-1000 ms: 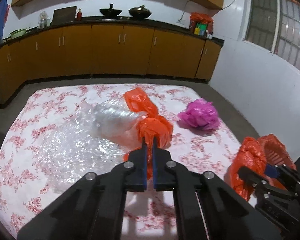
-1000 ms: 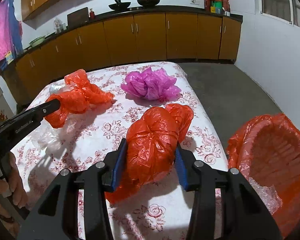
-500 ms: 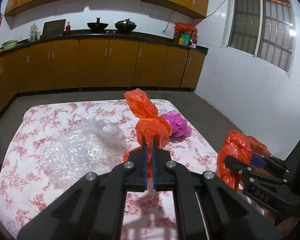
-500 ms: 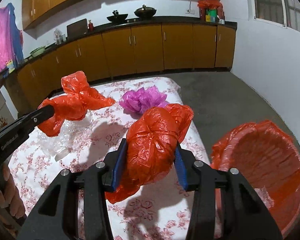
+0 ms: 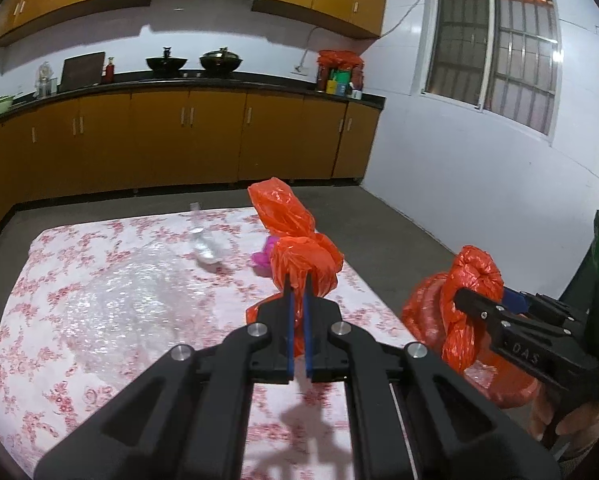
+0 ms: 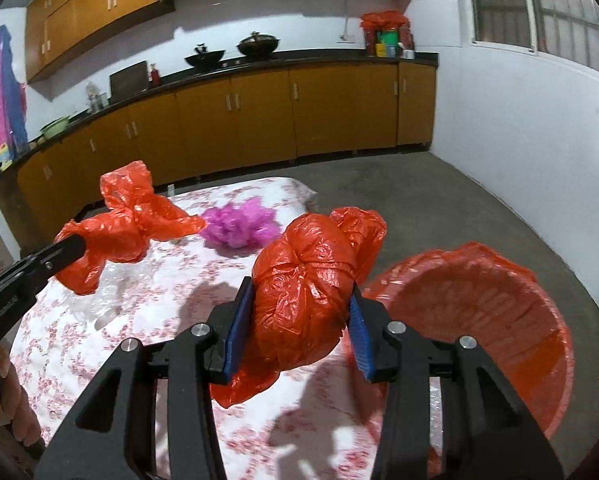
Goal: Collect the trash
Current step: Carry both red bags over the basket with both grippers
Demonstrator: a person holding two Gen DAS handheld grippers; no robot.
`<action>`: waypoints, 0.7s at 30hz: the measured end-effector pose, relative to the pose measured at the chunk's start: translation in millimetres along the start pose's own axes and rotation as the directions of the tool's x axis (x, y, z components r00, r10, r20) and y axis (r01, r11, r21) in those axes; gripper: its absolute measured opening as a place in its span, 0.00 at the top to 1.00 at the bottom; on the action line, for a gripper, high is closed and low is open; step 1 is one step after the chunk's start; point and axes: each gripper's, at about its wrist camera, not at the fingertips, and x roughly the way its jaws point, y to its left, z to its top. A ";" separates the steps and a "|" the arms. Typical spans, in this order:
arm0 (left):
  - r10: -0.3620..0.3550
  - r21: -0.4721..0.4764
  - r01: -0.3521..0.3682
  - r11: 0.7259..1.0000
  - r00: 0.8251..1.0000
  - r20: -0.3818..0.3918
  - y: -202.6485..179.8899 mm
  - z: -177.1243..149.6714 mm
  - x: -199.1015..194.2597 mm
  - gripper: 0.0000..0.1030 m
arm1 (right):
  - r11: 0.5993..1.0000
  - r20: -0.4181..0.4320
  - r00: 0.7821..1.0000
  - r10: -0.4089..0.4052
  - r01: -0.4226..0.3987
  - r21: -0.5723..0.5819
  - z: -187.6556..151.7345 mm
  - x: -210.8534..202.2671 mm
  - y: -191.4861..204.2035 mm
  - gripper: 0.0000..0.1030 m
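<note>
Left gripper (image 5: 297, 280) clenched on twisted red bag (image 5: 295, 240) above table (image 5: 59, 280); right gripper (image 6: 301, 296) grasping fat red bag (image 6: 303, 304) — basket (image 6: 539, 344) at 3 o'clock — pink bag (image 6: 239, 226) at 11.

bubble wrap (image 5: 131, 304) on table (image 5: 59, 264) | lined bin (image 6: 479, 320) right of table | cabinets (image 5: 179, 140) behind

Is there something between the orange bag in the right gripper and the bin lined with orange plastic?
Nothing visible. The right gripper holds the orange bag just left of the open lined bin; only air lies between them.
</note>
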 end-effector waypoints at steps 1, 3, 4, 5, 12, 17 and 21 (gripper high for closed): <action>-0.008 0.004 0.008 1.000 1.000 0.000 -4.4 -0.2 0.0 0.95 | 1.000 0.001 1.000 -0.008 0.008 0.005 -0.4 -2.2 -3.3 0.57; -0.028 0.012 0.028 1.000 1.000 -0.001 -13.7 -0.2 0.1 0.95 | 0.999 0.004 1.000 -0.030 0.030 0.019 -1.8 -6.3 -14.8 0.57; -0.038 0.014 0.038 0.999 0.999 -0.001 -17.8 -0.2 0.3 0.95 | 0.999 0.005 0.999 -0.040 0.040 0.025 -1.7 -8.0 -20.0 0.57; -0.050 0.019 0.050 0.999 0.999 -0.001 -23.5 -0.2 1.1 0.95 | 0.998 0.005 0.999 -0.048 0.048 0.032 -2.2 -9.1 -24.4 0.57; -0.131 0.039 0.132 0.991 0.991 -0.010 -60.4 0.2 7.0 0.95 | 0.990 0.016 0.993 -0.119 0.117 0.080 -4.9 -23.5 -61.0 0.57; -0.189 0.050 0.190 0.980 0.982 -0.022 -87.5 -3.2 14.0 0.95 | 0.983 0.015 0.987 -0.159 0.157 0.094 -6.8 -30.7 -80.7 0.57; -0.237 0.059 0.239 0.969 0.971 -0.041 -111.4 -7.6 23.2 0.95 | 0.976 0.010 0.982 -0.190 0.188 0.108 -10.1 -36.3 -97.3 0.57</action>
